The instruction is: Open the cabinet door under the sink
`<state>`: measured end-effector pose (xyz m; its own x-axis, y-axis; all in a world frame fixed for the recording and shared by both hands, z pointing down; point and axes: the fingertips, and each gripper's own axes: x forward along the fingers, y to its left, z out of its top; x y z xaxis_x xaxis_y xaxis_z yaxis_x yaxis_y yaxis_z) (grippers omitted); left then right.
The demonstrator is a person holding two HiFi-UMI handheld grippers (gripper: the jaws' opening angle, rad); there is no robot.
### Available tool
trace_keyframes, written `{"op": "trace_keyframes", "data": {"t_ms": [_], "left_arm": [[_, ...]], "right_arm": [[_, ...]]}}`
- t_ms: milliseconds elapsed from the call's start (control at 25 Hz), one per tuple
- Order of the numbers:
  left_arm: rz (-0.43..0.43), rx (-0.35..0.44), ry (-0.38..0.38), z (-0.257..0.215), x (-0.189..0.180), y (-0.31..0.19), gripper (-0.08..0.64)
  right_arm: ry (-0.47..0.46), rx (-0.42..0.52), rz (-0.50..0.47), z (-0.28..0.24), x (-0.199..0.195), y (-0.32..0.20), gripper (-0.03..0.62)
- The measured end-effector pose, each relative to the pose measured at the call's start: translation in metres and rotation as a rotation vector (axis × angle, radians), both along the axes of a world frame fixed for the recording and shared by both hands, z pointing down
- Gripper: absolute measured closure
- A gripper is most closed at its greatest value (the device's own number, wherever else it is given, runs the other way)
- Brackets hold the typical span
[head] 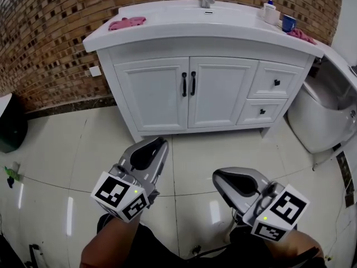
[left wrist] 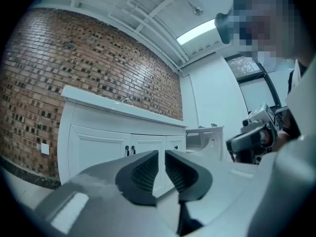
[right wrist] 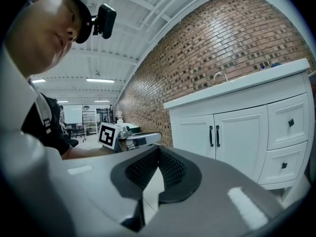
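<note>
- The cabinet doors [head: 153, 94] stand shut under the sink [head: 167, 29], at twelve o'clock from both grippers and well apart from them.
- The left gripper [left wrist: 161, 154] shows only a narrow slit between its jaws, with nothing in it. The right gripper [right wrist: 158, 151] has its tips together and is empty.
- The doors look rigid, light and hinged. The slim black handles [head: 184, 84] at their meeting edges are probably the best hold, though smooth enough to slip.
</note>
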<state>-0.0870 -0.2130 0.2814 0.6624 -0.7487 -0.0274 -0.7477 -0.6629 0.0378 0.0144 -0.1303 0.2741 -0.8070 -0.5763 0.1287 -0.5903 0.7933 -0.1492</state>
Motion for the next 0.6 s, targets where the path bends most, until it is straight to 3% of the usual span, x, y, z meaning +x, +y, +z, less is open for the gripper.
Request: {"op": "trace_keyframes", "data": {"t_ms": [120,320,600], "left_arm": [[-0.022,-0.001,0.003,-0.002,0.005,-0.029,0.499],[-0.069,-0.027,-0.066,0.017,0.013,-0.078,0.444],[-0.164,0.014,-0.108,0.017,0.020,-0.150,0.431]], "right_arm": [[0.000,0.001,0.011,0.002,0.010,-0.010,0.584],[0.000,0.006,0.021,0.005,0.028,-0.028,0.584],[-0.017,-0.003,0.021,0.008,0.049,-0.045,0.584]]}}
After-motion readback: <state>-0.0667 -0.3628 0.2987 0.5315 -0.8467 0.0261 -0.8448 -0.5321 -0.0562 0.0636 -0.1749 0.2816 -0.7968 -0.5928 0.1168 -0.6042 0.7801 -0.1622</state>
